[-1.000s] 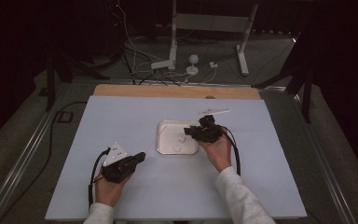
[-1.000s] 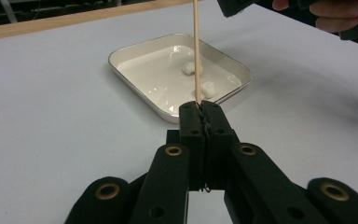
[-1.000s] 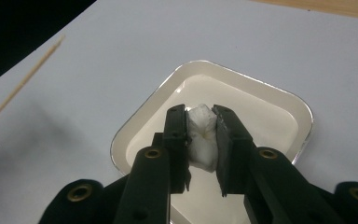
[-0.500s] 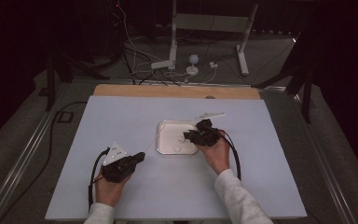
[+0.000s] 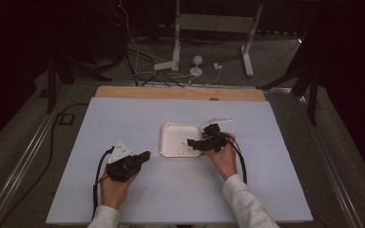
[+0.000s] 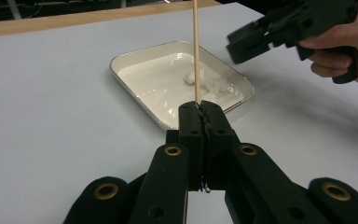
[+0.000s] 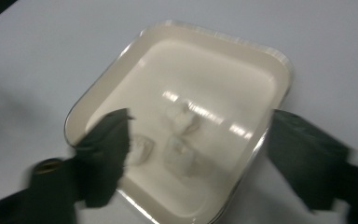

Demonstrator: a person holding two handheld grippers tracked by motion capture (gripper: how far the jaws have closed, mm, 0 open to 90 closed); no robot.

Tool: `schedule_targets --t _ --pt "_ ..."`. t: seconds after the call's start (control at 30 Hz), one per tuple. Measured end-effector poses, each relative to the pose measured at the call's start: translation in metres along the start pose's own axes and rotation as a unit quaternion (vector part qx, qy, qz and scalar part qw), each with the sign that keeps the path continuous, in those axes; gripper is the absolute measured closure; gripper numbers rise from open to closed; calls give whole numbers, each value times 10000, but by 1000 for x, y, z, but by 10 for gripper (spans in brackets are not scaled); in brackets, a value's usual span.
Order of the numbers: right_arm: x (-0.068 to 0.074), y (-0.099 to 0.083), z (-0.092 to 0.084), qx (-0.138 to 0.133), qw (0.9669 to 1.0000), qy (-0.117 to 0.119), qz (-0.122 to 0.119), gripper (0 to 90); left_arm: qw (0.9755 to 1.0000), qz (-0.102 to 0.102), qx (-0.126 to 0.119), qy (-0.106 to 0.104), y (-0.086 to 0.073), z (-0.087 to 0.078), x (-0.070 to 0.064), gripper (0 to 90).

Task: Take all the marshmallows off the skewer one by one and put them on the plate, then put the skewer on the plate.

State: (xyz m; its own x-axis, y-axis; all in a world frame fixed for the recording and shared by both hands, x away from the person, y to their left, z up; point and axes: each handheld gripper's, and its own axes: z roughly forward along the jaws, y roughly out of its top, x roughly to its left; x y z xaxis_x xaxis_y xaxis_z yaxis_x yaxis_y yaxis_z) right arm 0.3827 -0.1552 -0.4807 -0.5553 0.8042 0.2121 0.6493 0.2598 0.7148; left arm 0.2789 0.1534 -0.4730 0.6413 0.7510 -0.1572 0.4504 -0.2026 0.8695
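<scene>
My left hand-held gripper is clamped on a thin wooden skewer, low and left of centre in the high view. My right hand-held gripper has just been opening; its jaws stand wide over the tray, nothing between them. White lumps lie in the tray mid-frame. By my judgement nothing is skewered yet; picking and threading remain.

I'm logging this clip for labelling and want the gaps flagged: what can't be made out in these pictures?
- White pieces in the tray: right gripper view is motion-blurred, so what they are is unclear.
- Wooden skewer in the left gripper: left gripper view's top edge cuts its tip.
- White item behind the right gripper: too small in the high view to identify.
</scene>
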Motion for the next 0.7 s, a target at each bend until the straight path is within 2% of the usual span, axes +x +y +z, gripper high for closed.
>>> schedule_targets --t 0.07,0.13,0.2,0.43,0.7 --pt "4 0 -7 -155 9998 -58 -123 95 10000 -19 -4 -5 3 3 -1 894" --pt "8 -1 -13 -218 9995 -2 -227 21 10000 -69 -37 8 7 7 -2 894" --pt "11 -1 -19 -269 9989 91 -367 2 9999 -101 -52 23 12 10 -2 894" --pt "15 -9 -41 -526 9970 255 -511 0 9997 -215 -107 91 25 22 -5 893" --pt "4 -30 -58 -665 9965 138 -490 0 9993 -316 -80 160 33 38 -6 892"
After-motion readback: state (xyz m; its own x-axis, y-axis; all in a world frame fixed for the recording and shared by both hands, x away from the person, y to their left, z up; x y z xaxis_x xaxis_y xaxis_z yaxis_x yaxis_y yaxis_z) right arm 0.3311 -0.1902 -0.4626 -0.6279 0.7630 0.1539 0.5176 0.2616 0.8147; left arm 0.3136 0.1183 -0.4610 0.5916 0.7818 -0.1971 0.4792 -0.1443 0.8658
